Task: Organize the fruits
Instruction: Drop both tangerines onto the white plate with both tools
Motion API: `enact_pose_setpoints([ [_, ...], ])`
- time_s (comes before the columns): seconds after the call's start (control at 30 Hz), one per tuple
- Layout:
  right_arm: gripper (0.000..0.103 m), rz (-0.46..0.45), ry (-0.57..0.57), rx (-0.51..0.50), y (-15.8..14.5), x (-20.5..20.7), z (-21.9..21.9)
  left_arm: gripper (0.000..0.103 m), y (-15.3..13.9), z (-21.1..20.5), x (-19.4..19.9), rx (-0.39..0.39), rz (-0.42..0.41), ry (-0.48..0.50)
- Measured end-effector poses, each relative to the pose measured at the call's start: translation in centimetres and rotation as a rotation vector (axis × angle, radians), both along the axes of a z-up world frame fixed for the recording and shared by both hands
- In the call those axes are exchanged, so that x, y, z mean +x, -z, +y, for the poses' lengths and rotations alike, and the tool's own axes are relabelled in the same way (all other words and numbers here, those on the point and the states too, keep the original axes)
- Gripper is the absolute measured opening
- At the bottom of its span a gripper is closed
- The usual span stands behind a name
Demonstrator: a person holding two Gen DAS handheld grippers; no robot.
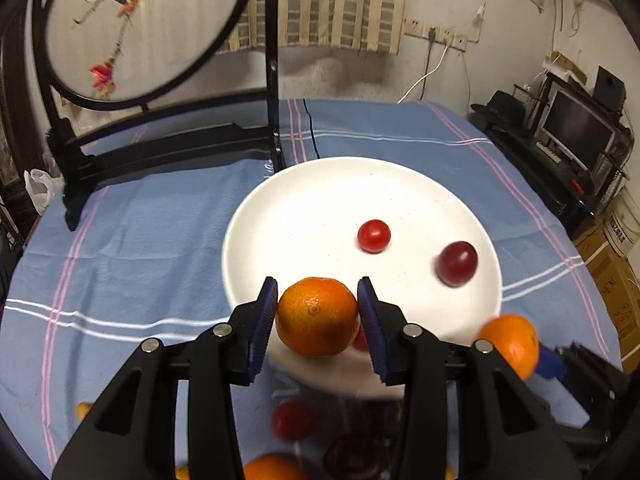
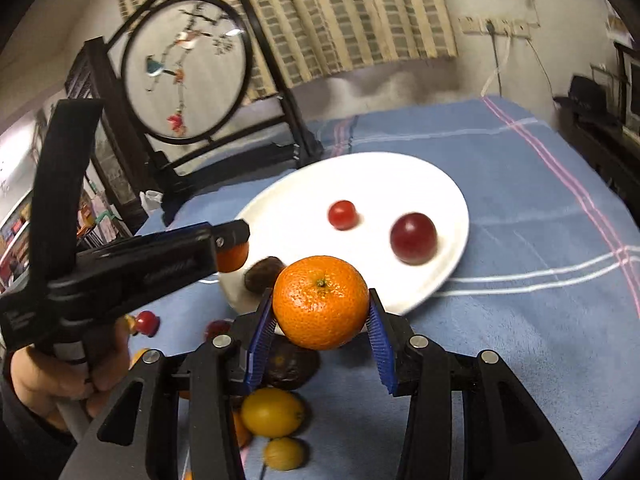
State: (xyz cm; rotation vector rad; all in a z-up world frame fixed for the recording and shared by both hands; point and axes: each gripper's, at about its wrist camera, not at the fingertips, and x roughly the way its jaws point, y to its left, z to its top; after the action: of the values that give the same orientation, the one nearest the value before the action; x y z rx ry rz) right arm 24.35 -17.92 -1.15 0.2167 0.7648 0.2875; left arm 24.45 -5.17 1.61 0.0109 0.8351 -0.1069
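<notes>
My left gripper squeezes an orange between its blue pads; my right gripper squeezes another orange the same way; both oranges hang over the near edge of the white plate; on the plate sit a small red tomato and a dark red plum; more fruit lies on the blue cloth near me, like a yellow fruit; a round bird picture stands behind.

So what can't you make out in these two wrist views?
- Left wrist view: fruit on the cloth near the bottom edge, hidden behind the left gripper.
- Right wrist view: dark fruit on the plate, blurred, kind unclear.
- Right wrist view: dark fruit half hidden behind the right gripper.
</notes>
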Motion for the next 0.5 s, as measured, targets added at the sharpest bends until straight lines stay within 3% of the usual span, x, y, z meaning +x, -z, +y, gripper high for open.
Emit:
enact_pose_setpoints([
  [0.17,0.046,0.039,0.016,0.020,1.1,0.8,-0.2,0.041,1.4,-1.5,1.8,0.029,0.004,0.007],
  [0.23,0.048,0.044,0.009,0.014,1.5,1.1,0.0,0.053,1.6,-1.6,2.1,0.027,0.007,0.001],
  [0.27,0.055,0.027,0.003,0.005,1.5,1.1,0.2,0.067,1.7,-1.5,2.2,0.018,0.007,-0.003],
  [0.3,0.059,0.017,0.004,-0.006,1.5,1.0,0.4,0.071,1.6,-1.4,2.0,0.014,-0.001,-0.011],
  [0.5,0.059,0.018,-0.012,-0.027,1.3,0.4,0.8,0.075,0.5,-0.4,-0.2,0.010,-0.027,-0.022],
])
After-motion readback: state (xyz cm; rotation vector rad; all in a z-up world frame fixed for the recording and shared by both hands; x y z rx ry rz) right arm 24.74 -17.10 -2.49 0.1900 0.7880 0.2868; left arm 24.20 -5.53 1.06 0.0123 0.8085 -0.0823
